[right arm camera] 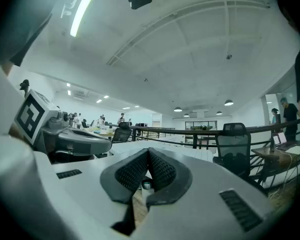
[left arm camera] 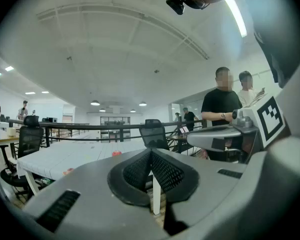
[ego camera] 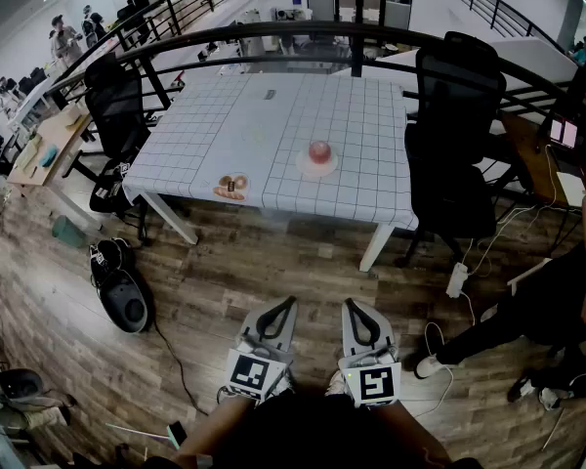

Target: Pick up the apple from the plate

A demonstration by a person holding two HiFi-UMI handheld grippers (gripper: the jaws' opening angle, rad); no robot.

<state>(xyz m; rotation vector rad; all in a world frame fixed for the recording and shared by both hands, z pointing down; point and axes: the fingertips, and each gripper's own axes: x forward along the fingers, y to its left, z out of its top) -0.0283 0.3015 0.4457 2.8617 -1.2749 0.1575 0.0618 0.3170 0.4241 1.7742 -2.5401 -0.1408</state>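
The apple (ego camera: 319,150) is seen resting on a small plate (ego camera: 317,169) towards the right of the checked table (ego camera: 205,130), well apart from both grippers. The left gripper (ego camera: 289,304) and right gripper (ego camera: 353,304) are held level and side by side over the wooden floor (ego camera: 273,252), short of the table's near edge. Each pair of jaws is pressed together, with nothing pinched between them. A dish (ego camera: 231,188) of brown food is set near the table's front edge, left of the apple. One black chair (ego camera: 112,106) is placed at the table's left and another chair (ego camera: 459,145) at its right. A seated person (ego camera: 557,301) is caught at the right edge.
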